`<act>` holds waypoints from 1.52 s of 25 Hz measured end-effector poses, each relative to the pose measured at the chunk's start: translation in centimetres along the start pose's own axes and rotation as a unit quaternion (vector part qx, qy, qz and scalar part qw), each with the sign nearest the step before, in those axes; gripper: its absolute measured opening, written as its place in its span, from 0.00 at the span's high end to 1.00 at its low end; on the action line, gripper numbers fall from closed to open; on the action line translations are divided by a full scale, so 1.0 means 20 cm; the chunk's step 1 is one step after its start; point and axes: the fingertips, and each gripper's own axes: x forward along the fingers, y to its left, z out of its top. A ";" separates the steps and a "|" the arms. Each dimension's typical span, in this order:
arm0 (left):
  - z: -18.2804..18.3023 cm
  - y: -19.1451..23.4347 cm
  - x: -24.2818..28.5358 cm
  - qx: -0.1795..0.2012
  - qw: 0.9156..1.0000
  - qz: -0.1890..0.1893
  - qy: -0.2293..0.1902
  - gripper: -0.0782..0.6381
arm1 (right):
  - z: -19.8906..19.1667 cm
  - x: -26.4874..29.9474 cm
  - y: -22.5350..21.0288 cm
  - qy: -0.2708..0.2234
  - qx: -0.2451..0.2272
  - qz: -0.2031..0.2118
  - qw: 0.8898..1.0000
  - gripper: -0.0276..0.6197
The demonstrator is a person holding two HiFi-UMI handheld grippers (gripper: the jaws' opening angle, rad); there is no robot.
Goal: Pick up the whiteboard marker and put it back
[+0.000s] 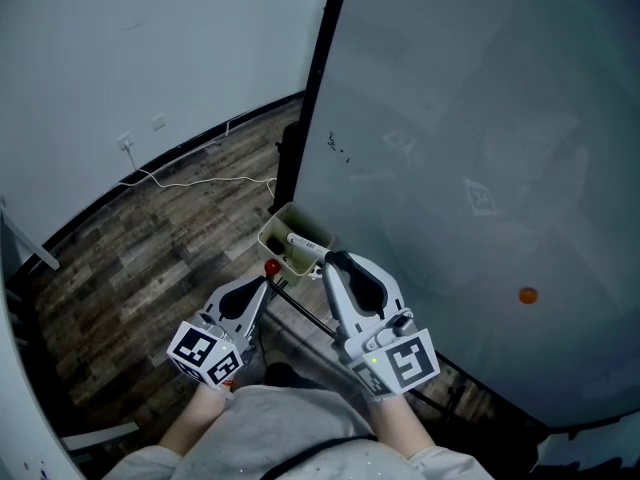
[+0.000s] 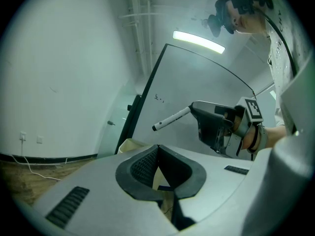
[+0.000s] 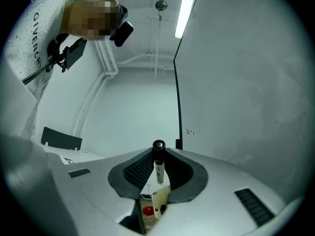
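The right tongs [image 1: 330, 260] [image 3: 158, 154] are partly open and clamped on the whiteboard marker [image 1: 303, 240] [image 3: 158, 167]. In the right gripper view the ribbed pads press on either side of the white barrel, just behind its black end. The left tongs [image 1: 266, 282] [image 2: 157, 149] have their pad tips closed together and nothing between them; only a narrow gap widens behind the tips. Both tongs are held low in front of the person's body, side by side and close together. Each points roughly level, away from the person, and the right one reaches a little farther forward than the left. The marker lies along the line of the right tongs, sticking out past the fingertips with its black end leading. In the head view its long axis runs up and to the left, out over the beige tray [image 1: 272, 230] [image 2: 129, 144] fixed at the dark left edge of the whiteboard [image 1: 480, 168] [image 2: 197, 77]. In the left gripper view the marker [image 2: 172, 118] slopes down to the left from the right tongs [image 2: 195, 107], clear of the board. Below it, another white marker [image 3: 158, 204] and a red object [image 1: 271, 267] [image 3: 147, 210] sit at the tray.
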 end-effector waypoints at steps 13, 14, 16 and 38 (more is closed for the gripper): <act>0.00 -0.01 -0.02 -0.005 1.000 -0.005 -0.002 0.87 | 0.01 -0.02 0.01 -0.004 0.004 -0.006 1.000 0.84; 0.00 -0.01 -0.03 -0.004 1.000 -0.007 -0.004 0.87 | 0.01 -0.02 0.01 -0.004 0.005 -0.006 1.000 0.84; 0.00 -0.01 -0.03 -0.006 1.000 -0.006 -0.003 0.87 | 0.01 -0.02 0.02 -0.004 0.006 -0.006 1.000 0.84; -0.03 0.05 -0.01 -0.024 1.000 -0.001 0.004 0.87 | -0.08 0.03 -0.01 0.015 0.021 -0.003 1.000 0.84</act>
